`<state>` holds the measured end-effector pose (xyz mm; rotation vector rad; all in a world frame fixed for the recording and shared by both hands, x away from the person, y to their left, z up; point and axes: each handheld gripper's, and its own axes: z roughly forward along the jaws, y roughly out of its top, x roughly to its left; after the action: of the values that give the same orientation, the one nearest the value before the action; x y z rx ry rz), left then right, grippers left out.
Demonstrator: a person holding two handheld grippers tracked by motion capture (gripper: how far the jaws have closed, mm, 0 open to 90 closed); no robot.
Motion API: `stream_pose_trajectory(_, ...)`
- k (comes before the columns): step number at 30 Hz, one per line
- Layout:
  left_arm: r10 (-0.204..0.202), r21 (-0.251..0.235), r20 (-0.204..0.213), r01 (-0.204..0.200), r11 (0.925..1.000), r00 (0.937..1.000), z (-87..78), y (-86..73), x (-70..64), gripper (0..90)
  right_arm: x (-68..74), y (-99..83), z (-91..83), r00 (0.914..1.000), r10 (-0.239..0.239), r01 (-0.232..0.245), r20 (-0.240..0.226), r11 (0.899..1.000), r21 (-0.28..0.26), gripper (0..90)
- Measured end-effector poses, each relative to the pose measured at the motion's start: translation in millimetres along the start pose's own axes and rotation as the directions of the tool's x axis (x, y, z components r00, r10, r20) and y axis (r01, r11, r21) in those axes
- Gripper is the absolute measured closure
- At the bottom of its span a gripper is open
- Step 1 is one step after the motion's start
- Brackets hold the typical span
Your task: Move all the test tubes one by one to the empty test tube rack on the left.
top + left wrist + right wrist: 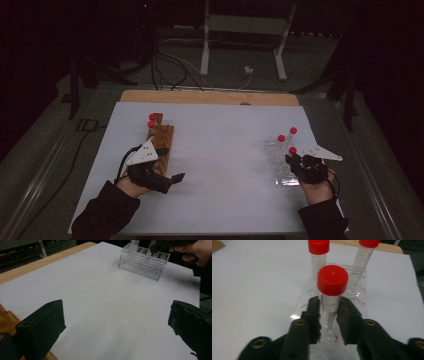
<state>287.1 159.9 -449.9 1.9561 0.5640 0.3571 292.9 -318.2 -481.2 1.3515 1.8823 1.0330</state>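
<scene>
Over on the right side of the table point(215, 210), your right gripper point(296, 162) has its jaws closed around a red-capped tube point(331, 293) that's standing in the clear rack point(143, 261). In the right gripper view the jaws sit on either side of the clear tube wall just under the cap, touching or very nearly so; looks like a real grip to me, not just a hover. The thing that matters: the tube's long axis runs pretty much straight up, and your jaws come at it from the side, square across that axis. So whichever way this tube is headed, I'd say the move has to run along that vertical line, or the tube will bind in its hole and drag the rack. Two more capped tubes point(319, 258) stand just behind it in the same rack, one leaning a bit, so watch the clearance. Your left gripper point(172, 180) is well apart from all this, jaws wide open over bare table near the wooden rack point(161, 140), which holds two tubes of its own. Right hand is clearly the nearer one.
</scene>
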Motion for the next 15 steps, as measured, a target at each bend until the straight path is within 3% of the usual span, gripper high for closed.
stream_pose_trajectory(6, -0.003, 0.007, -0.004, 0.003, 1.0000, 1.0000, 1.2, -0.7, 0.8, 1.6, -1.5, 0.5, -1.1, 0.9999, 0.016, -0.016, -0.002, 1.000, -0.001, 74.5)
stream_pose_trajectory(15, -0.005, 0.000, 0.002, 0.005, 1.0000, 1.0000, -0.2, 0.9, 0.7, 1.6, 1.8, 9.8, -16.2, 0.9995, -0.027, 0.027, 0.014, 0.999, -0.027, 74.6)
